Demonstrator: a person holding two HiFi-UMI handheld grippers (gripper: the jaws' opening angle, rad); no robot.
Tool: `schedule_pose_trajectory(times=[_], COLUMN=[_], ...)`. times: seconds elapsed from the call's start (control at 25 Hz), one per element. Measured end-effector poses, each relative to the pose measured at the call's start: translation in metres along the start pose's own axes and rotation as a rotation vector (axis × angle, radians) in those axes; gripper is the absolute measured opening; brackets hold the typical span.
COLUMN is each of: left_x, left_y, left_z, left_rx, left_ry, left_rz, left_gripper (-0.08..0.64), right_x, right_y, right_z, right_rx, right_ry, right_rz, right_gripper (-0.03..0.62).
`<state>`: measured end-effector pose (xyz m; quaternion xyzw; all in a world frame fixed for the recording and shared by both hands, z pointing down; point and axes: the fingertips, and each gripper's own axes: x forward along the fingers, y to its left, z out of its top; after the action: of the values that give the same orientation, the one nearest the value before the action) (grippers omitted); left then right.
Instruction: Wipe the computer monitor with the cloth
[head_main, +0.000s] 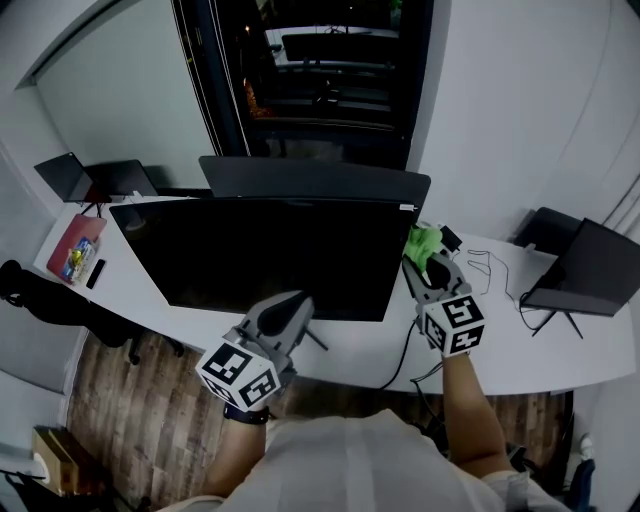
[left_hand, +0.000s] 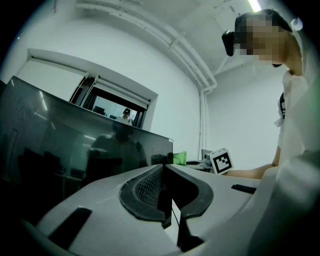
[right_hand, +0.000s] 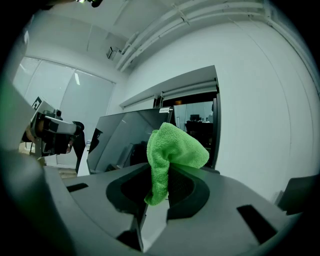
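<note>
Cloth (head_main: 423, 241): green, pinched in right gripper (head_main: 428, 262), just beside right edge of monitor (head_main: 260, 250) on counter (head_main: 560, 345).
Left gripper (head_main: 292, 308): jaws together, empty, low before screen.
Advice: lay cloth flat on glass, with light, even, overlapping passes; contact apparently not yet made.

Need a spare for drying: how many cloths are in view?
1: the green cloth, pinched in the right gripper, by the monitor's right edge. Others may be hidden behind the monitor.
</note>
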<state>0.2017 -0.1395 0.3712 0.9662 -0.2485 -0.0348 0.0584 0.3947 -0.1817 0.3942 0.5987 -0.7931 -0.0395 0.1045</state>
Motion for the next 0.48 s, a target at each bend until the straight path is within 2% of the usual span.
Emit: schedule_pose_trajectory(times=[0.48], left_x=[0.006], left_y=[-0.004], left_z=[-0.015], left_rx=[-0.006], left_ry=[0.012], left_rz=[-0.024], left_gripper=[0.026], right_x=[0.001], right_y=[0.01], right_z=[-0.035], right_rx=[0.004], right_ry=[0.067], right_rz=[0.015], right_gripper=[0.071])
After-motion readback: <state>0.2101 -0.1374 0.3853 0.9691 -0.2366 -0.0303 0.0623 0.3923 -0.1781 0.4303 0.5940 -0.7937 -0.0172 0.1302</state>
